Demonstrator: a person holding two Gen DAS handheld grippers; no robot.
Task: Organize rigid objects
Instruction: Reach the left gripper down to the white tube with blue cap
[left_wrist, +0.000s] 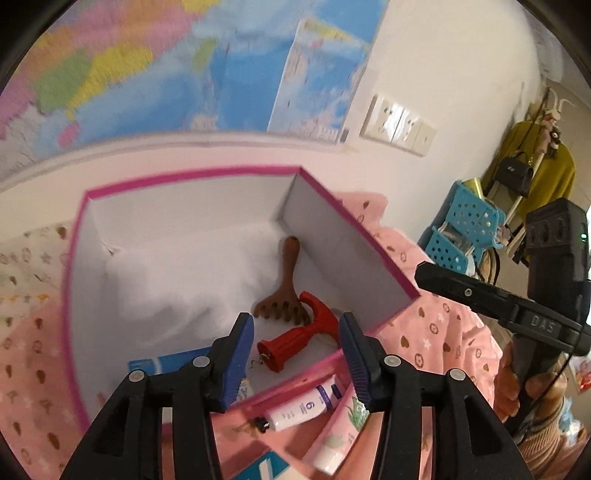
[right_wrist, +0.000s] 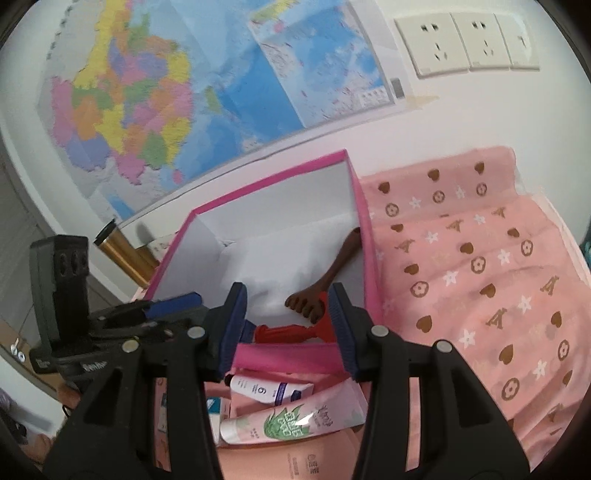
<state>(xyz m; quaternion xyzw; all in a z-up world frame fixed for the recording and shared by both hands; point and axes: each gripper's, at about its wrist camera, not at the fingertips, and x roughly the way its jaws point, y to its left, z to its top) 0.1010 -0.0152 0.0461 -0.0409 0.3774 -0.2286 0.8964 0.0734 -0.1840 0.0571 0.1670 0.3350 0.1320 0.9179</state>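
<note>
Now both the left claw (left_wrist: 297, 341) and right claw (right_wrist: 286, 319) gape wide, gripping nothing. At frame centre, a red handle (left_wrist: 295, 338) and wooden comb (left_wrist: 284, 295) lie inside the pink-rimmed box (left_wrist: 354, 225).

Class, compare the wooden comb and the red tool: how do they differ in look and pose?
The wooden comb is brown with a smooth handle; the red tool is bright red with a ribbed grip. The comb has short teeth; the tool ends in a forked head. The comb's handle points toward the far corner; the tool's toward the near wall. Both lie inside the pink box, touching.

Your frames were evenly, softly lit indoors. The wall map (left_wrist: 155, 62) smeared, perhaps motion blur. Fisheye bending darkened every corner.
</note>
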